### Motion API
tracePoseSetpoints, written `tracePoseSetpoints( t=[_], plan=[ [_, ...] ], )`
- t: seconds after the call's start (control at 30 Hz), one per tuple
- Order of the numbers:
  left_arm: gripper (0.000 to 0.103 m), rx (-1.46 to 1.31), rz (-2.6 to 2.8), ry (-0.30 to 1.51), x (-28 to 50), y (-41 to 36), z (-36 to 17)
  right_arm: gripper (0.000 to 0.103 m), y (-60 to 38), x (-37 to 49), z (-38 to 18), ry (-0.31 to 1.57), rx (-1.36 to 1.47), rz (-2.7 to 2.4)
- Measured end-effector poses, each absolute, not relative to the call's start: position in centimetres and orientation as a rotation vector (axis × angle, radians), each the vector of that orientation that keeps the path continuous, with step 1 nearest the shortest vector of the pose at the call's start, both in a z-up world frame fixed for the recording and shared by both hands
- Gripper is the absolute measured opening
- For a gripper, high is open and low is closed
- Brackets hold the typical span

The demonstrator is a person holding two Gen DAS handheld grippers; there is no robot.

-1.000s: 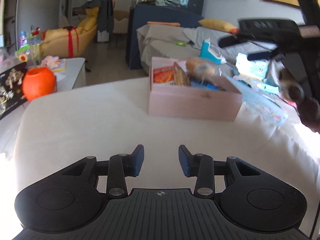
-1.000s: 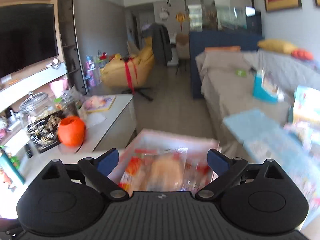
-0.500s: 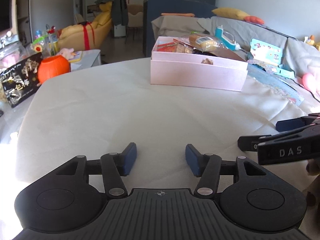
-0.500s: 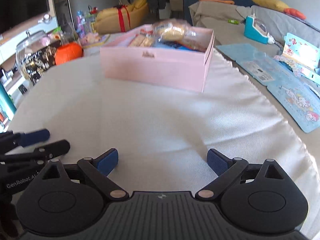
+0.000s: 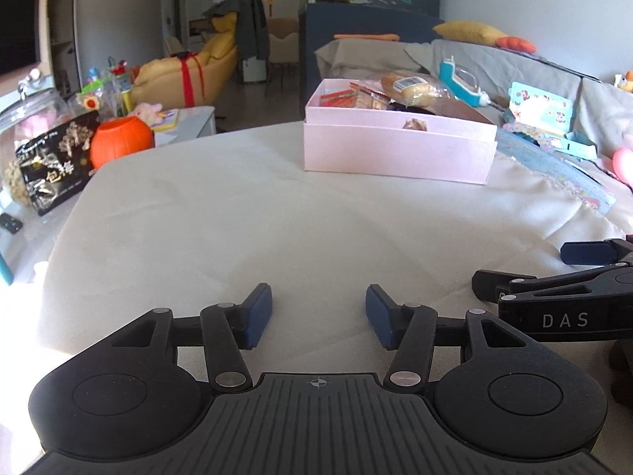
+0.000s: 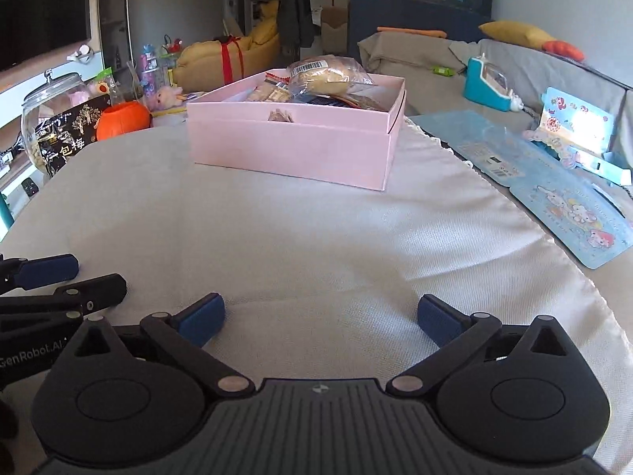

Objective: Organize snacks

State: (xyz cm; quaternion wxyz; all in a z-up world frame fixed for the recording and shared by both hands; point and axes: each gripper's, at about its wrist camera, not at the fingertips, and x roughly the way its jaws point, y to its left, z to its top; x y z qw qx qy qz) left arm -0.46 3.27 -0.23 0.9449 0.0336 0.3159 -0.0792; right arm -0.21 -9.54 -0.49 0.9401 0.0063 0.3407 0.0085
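Note:
A pink box [image 5: 395,150] stands at the far side of the cloth-covered table [image 5: 237,237]; it also shows in the right wrist view [image 6: 292,146]. It holds several snack packets, with a bagged bread roll [image 5: 411,85] [image 6: 328,75] on top. My left gripper [image 5: 318,314] is open and empty, low over the near part of the table. My right gripper [image 6: 320,316] is open wide and empty, beside the left one. Each gripper shows at the edge of the other's view, the right one [image 5: 561,269] and the left one [image 6: 75,277].
An orange pumpkin pot [image 5: 120,144], a black snack bag [image 5: 55,166] and a glass jar [image 6: 51,118] stand off the table's left. Blue cartoon cards [image 6: 554,194] lie to the right. A sofa [image 5: 494,67] is behind the box.
Both grippers pulled back from the box and came down low over the near table. The right gripper, over the box a second ago, now sits beside the left. The last half second shows little motion.

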Motion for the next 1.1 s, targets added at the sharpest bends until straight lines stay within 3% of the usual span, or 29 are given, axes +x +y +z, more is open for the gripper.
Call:
tracePoseSetpoints(
  t=[1.1],
  plan=[
    [0.058, 0.076, -0.156, 0.643, -0.43, 3.27, -0.12, 0.103, -9.55, -0.08, -0.46, 0.696, 0.015, 0.018]
  ],
)
